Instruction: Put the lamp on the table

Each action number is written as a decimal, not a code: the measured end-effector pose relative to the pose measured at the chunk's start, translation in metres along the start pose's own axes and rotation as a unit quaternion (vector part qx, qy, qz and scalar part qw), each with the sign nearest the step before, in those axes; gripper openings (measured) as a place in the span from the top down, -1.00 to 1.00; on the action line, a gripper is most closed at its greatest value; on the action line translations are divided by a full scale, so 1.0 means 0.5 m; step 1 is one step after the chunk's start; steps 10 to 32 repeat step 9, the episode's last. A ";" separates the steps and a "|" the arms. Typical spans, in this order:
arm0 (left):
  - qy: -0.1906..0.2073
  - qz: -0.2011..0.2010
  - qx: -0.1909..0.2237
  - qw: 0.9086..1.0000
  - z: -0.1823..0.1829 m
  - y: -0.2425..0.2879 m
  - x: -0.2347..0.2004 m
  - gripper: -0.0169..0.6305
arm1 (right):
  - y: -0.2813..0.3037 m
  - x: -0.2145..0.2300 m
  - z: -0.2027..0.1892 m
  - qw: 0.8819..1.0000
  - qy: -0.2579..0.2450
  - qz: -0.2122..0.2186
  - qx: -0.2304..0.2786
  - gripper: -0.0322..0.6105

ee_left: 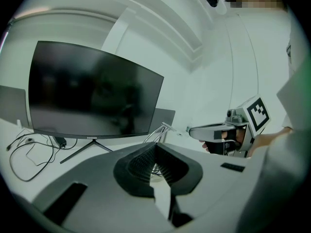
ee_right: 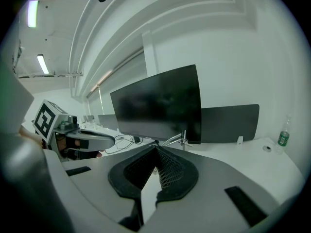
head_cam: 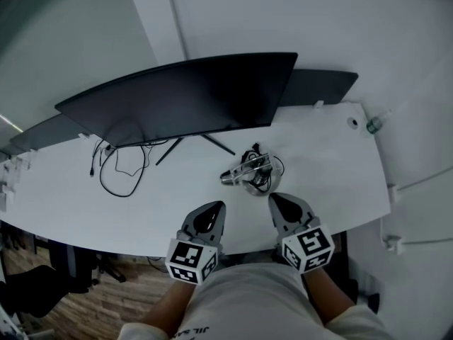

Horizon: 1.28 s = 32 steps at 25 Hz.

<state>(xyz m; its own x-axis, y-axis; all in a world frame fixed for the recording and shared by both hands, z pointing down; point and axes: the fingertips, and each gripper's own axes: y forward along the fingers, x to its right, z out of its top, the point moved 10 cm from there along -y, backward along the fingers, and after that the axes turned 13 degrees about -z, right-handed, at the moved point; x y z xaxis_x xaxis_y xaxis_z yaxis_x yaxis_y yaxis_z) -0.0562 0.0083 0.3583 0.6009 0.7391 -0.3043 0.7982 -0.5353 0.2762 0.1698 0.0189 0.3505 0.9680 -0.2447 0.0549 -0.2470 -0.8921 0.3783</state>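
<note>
The lamp (head_cam: pixel 248 173) is lying folded on the white tabletop (head_cam: pixel 333 161). Its silver arm is resting over its round base, and a dark cord is bunching against it. It is sitting just in front of the monitor's stand and just beyond the two gripper tips. The tabletop is curving from left to right across the head view. A wide dark monitor (head_cam: pixel 184 98) is standing on it on thin splayed legs, its screen showing nothing. A flat dark panel (head_cam: pixel 322 85) is standing behind the monitor's right end. The left gripper (head_cam: pixel 216 207) and the right gripper (head_cam: pixel 276 198) are being held side by side over the near edge. Both are pointing toward the lamp and touching nothing. On each, the jaws are pressing together at the tips, with nothing pinched between them. Thin black cables (head_cam: pixel 120 168) are looping on the tabletop to the left of the monitor's stand. A small bottle (head_cam: pixel 374 125) is standing by the far right corner.
</note>
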 end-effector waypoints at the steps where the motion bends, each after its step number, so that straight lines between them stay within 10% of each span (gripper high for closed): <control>1: -0.001 0.002 -0.001 1.000 -0.001 -0.003 -0.001 0.94 | 0.001 -0.001 -0.002 1.000 0.002 0.001 -0.001 0.80; 32: -0.013 0.005 -0.011 1.000 -0.014 -0.015 -0.002 0.94 | 0.002 -0.002 -0.021 1.000 0.006 -0.002 -0.013 0.80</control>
